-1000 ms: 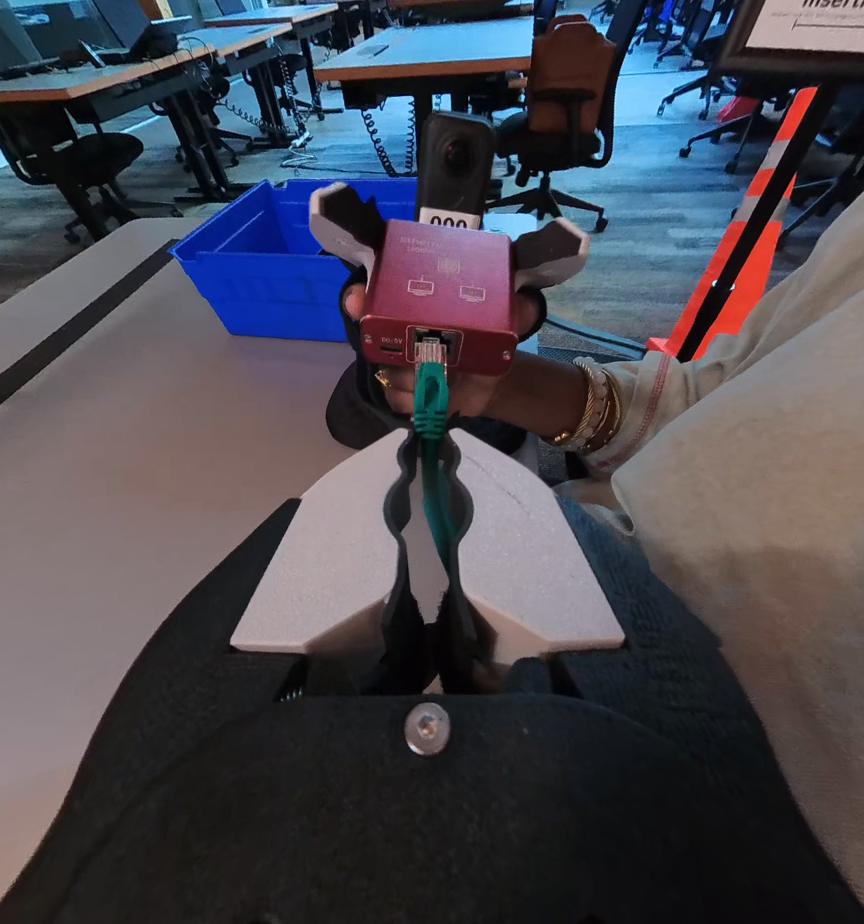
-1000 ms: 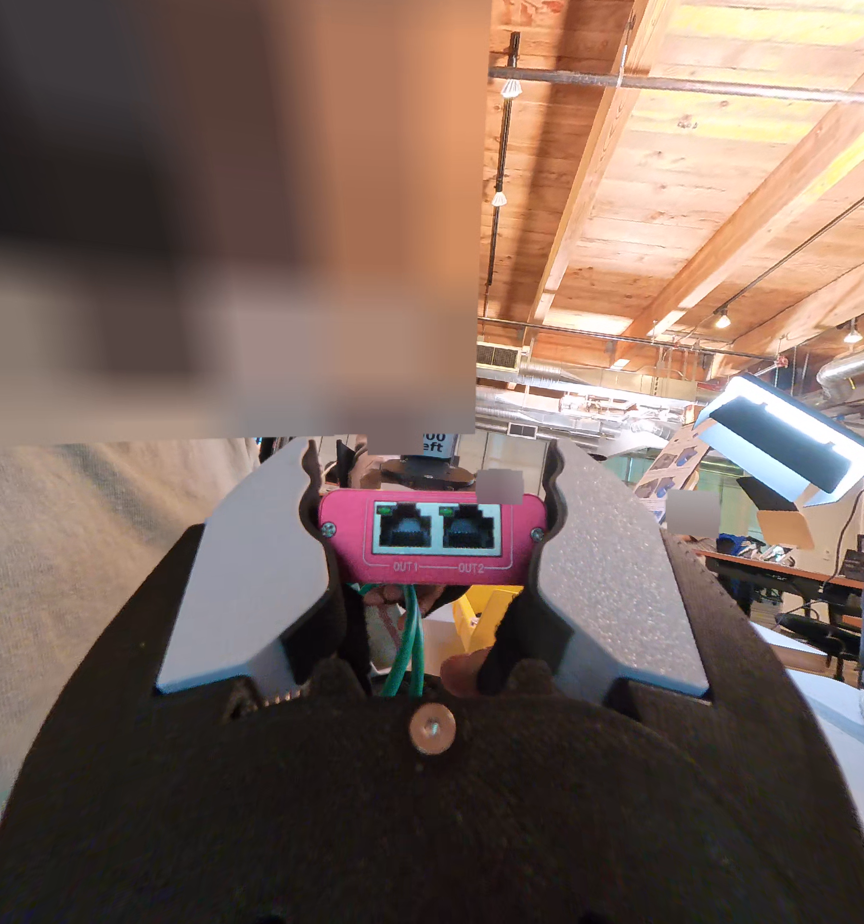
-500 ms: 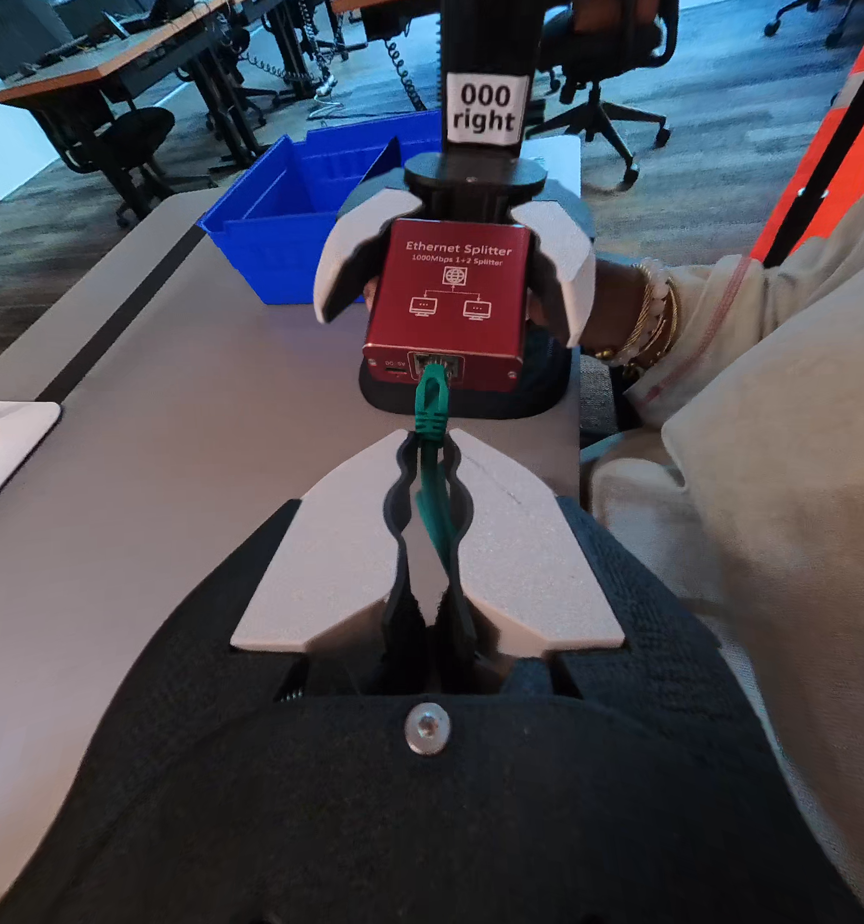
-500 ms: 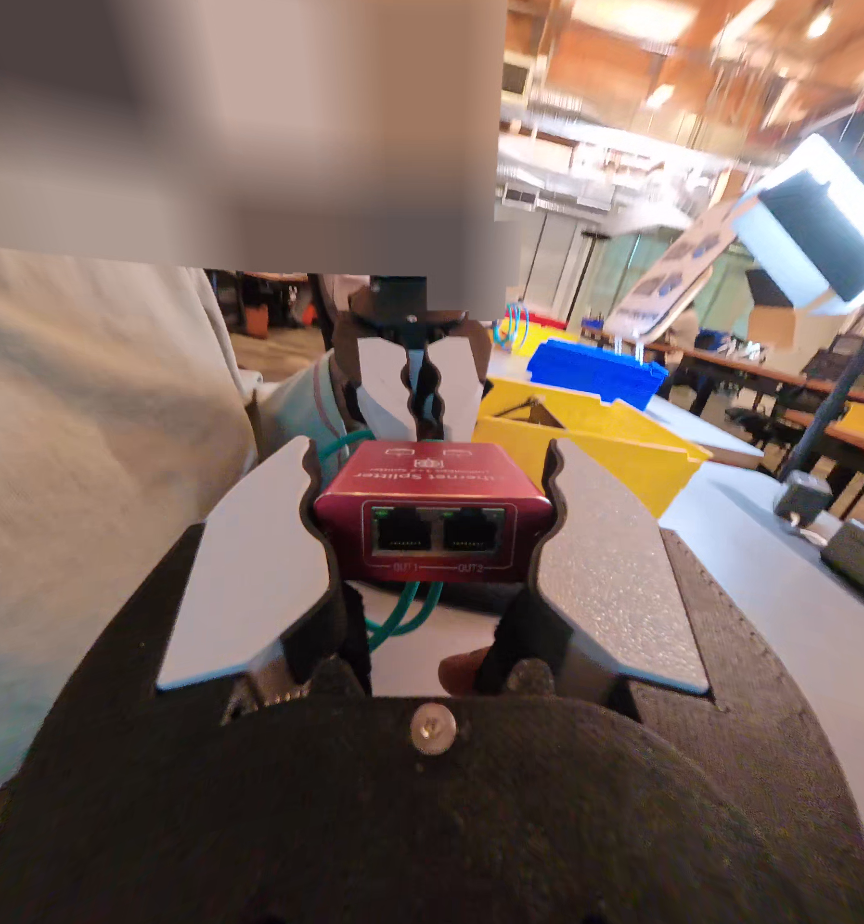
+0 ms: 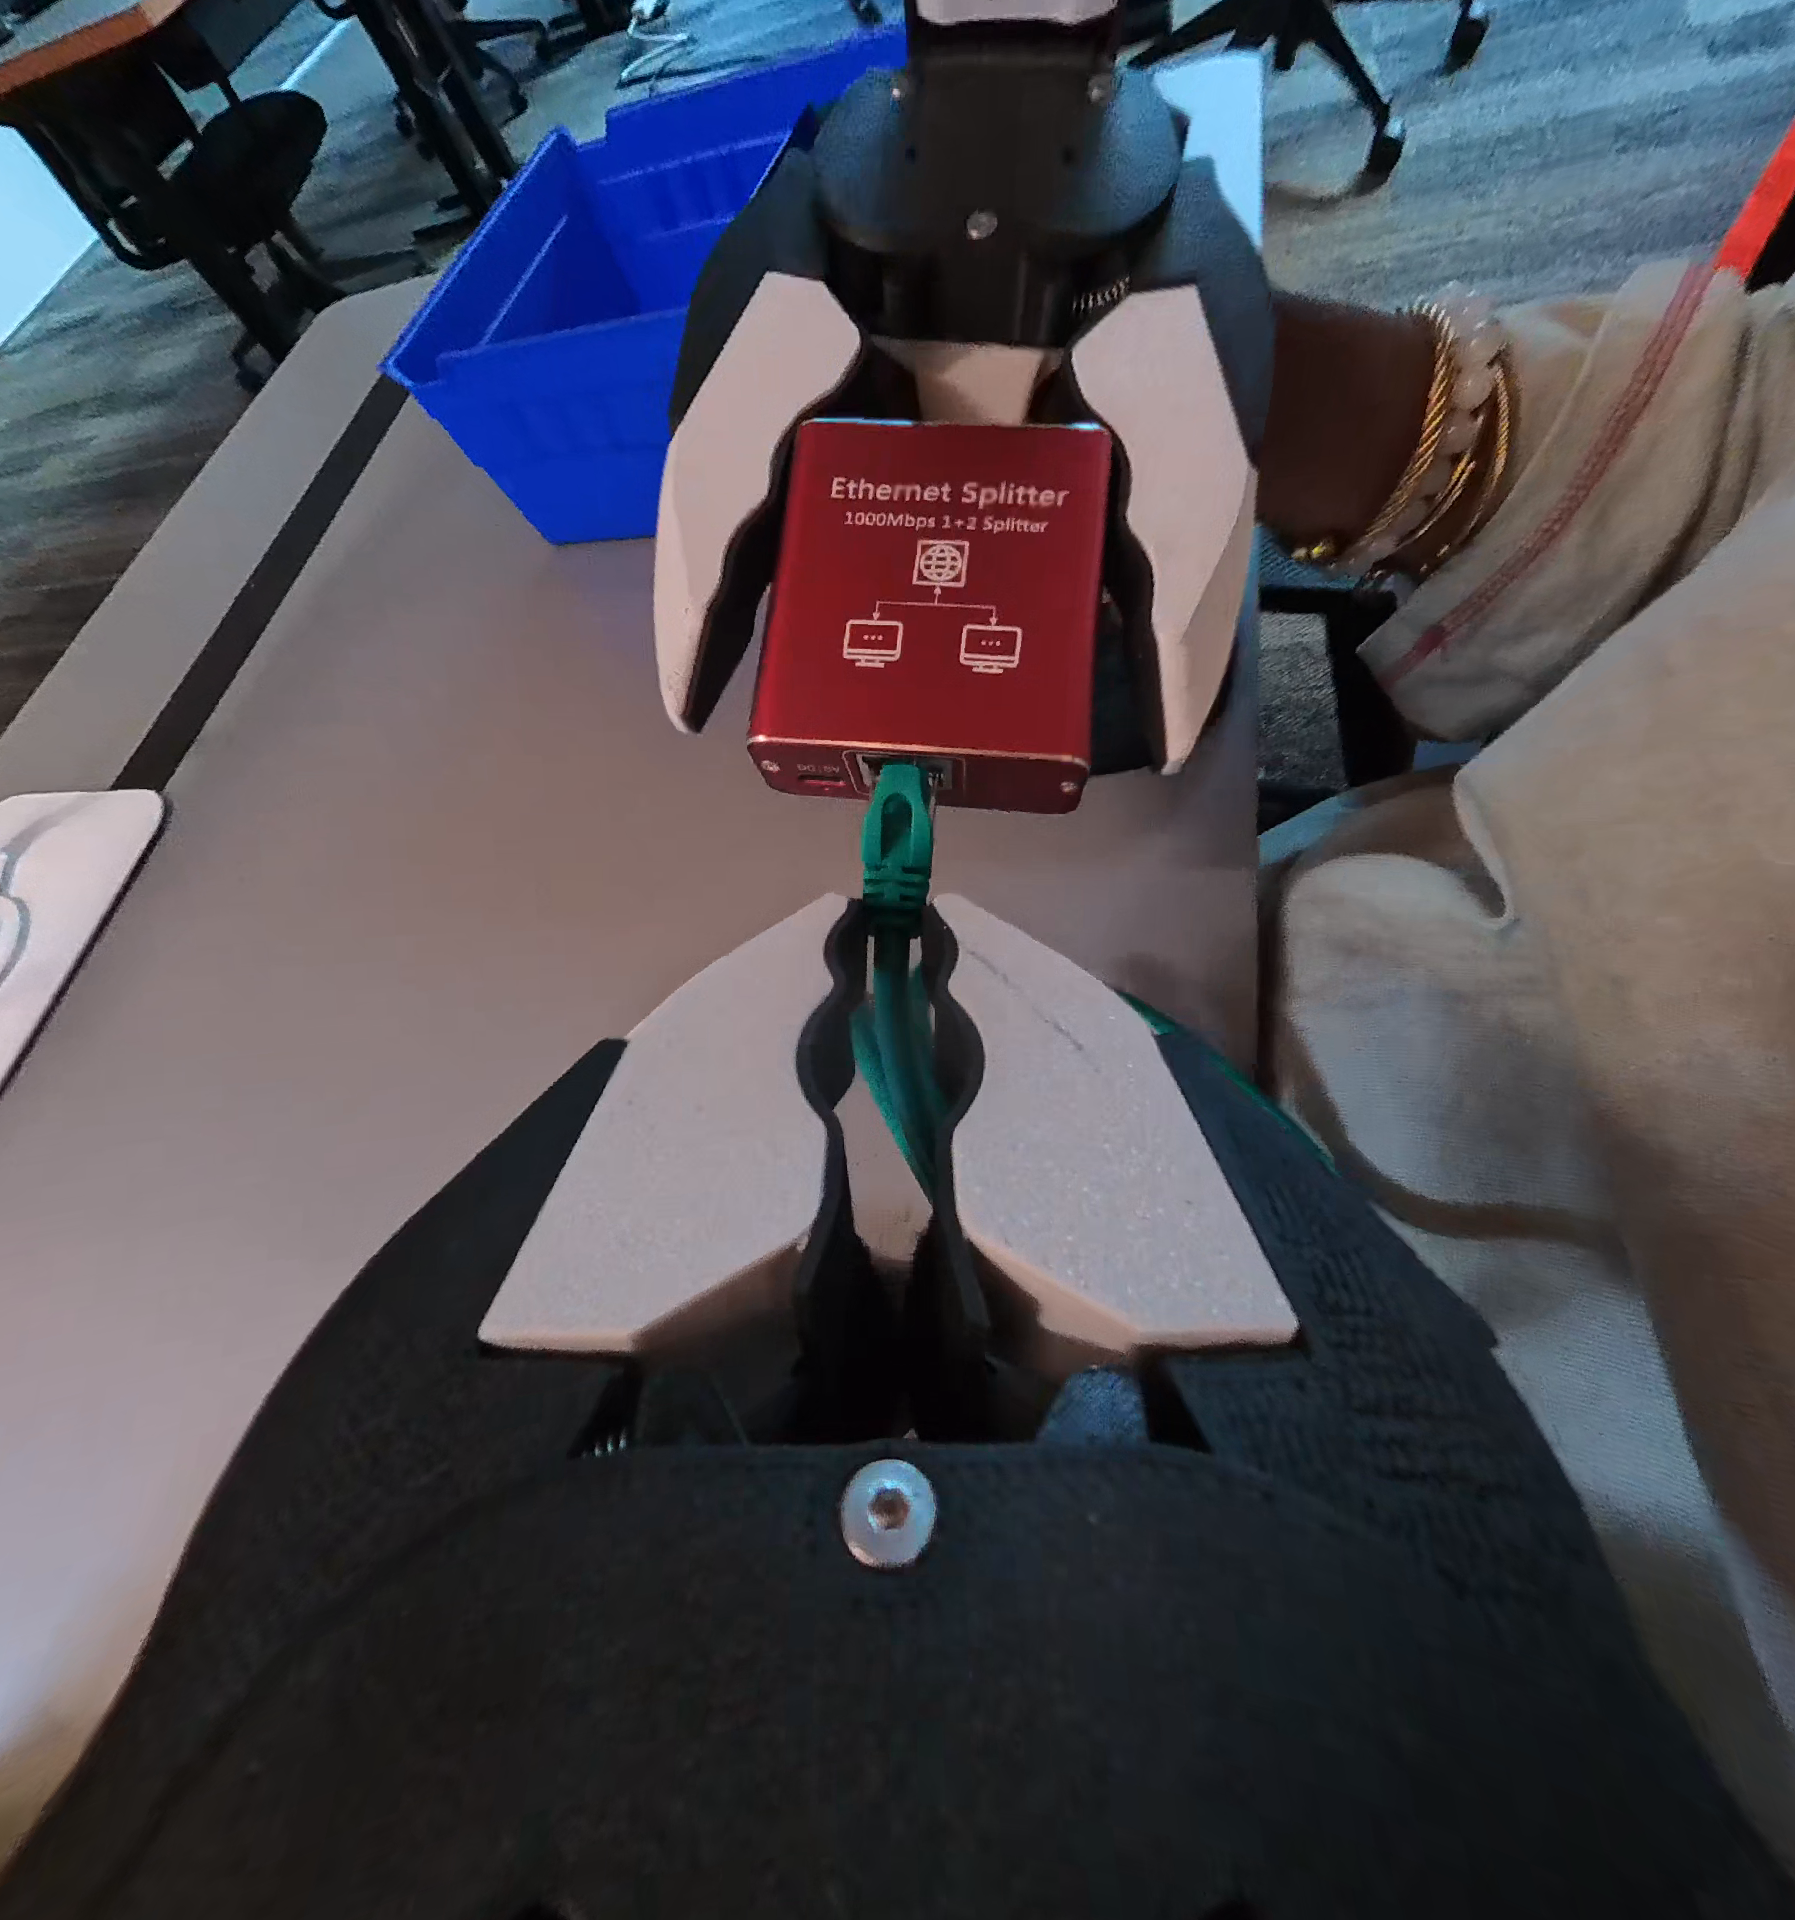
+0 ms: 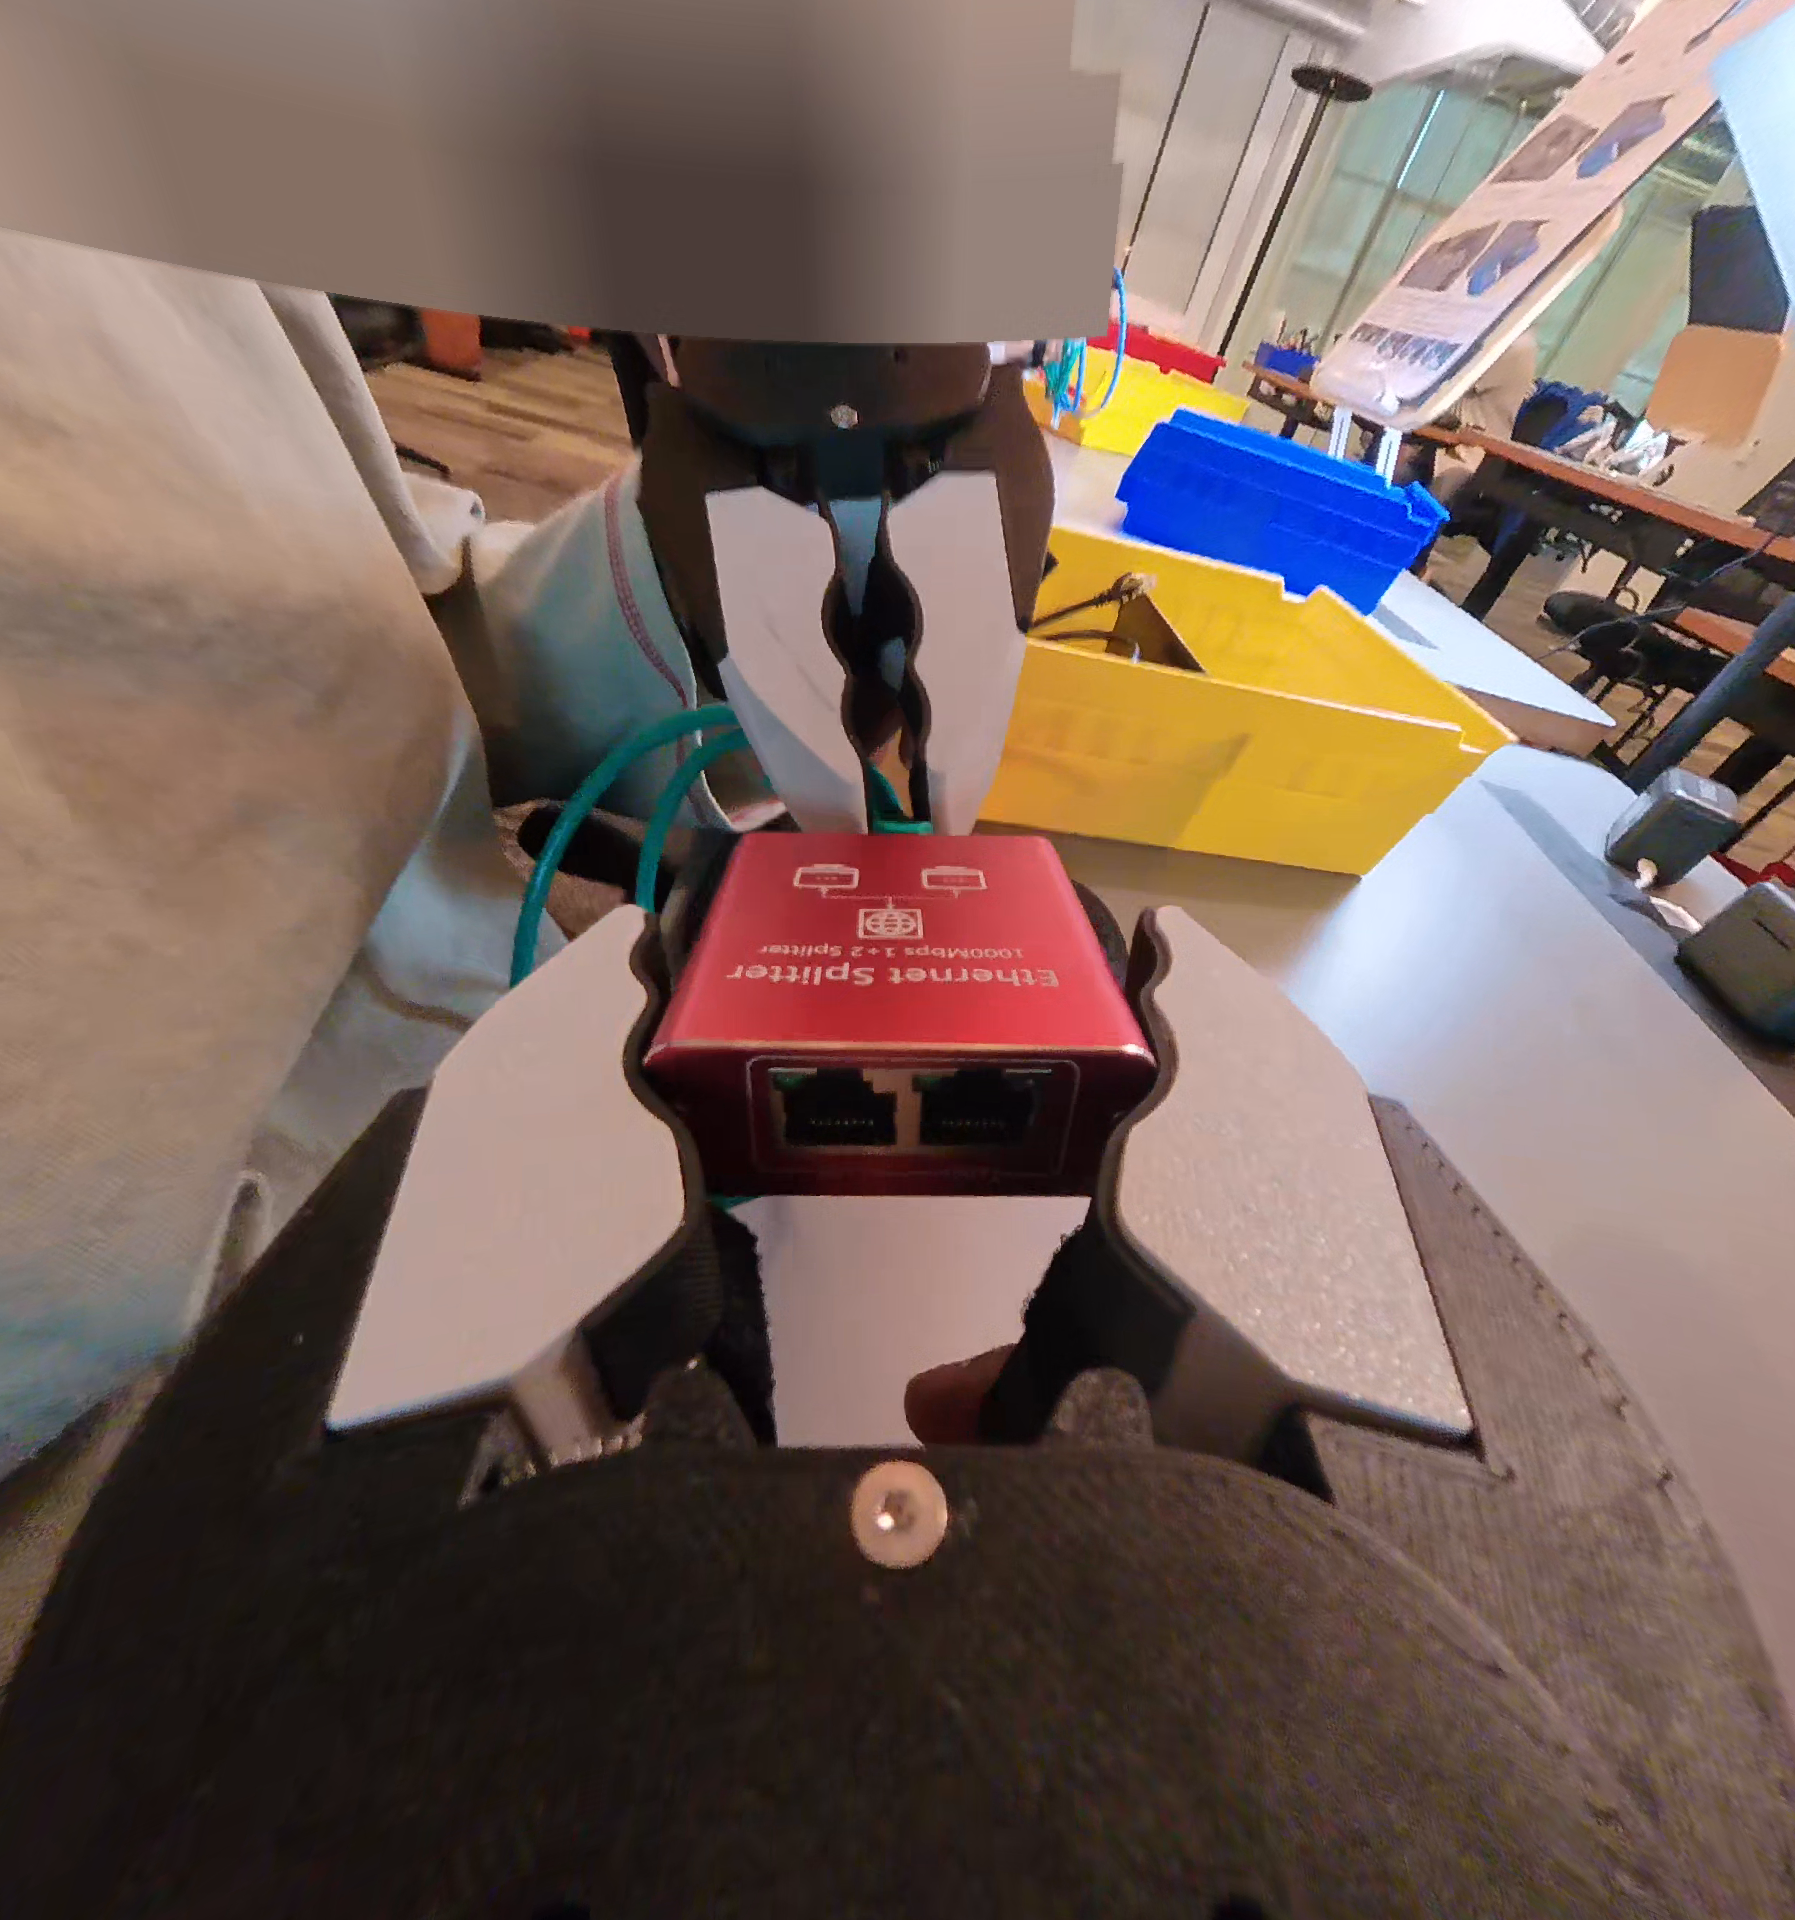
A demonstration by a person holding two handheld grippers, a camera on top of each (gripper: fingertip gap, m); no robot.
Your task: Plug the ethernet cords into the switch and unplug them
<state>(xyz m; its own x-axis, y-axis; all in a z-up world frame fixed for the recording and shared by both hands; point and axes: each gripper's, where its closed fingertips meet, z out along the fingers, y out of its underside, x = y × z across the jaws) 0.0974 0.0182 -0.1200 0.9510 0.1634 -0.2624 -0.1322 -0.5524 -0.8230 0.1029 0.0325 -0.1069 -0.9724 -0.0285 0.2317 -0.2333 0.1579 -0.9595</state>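
Item: red switch [image 6: 898,997], clamped across its sides in our right claw [image 6: 898,1049] above the bench [image 5: 373,935]. Green ethernet cord [image 5: 898,842], pinched in our left claw [image 5: 888,914], sits plugged in. Both near ports empty; unplugging remains.

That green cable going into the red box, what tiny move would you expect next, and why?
Probably a short straight pull back by the left gripper to unplug. It is shut on the green cable just behind the plug, which sits in the single port of the red box. The right gripper clamps the box's sides, bracing it. Its two ports facing the right wrist view are empty.
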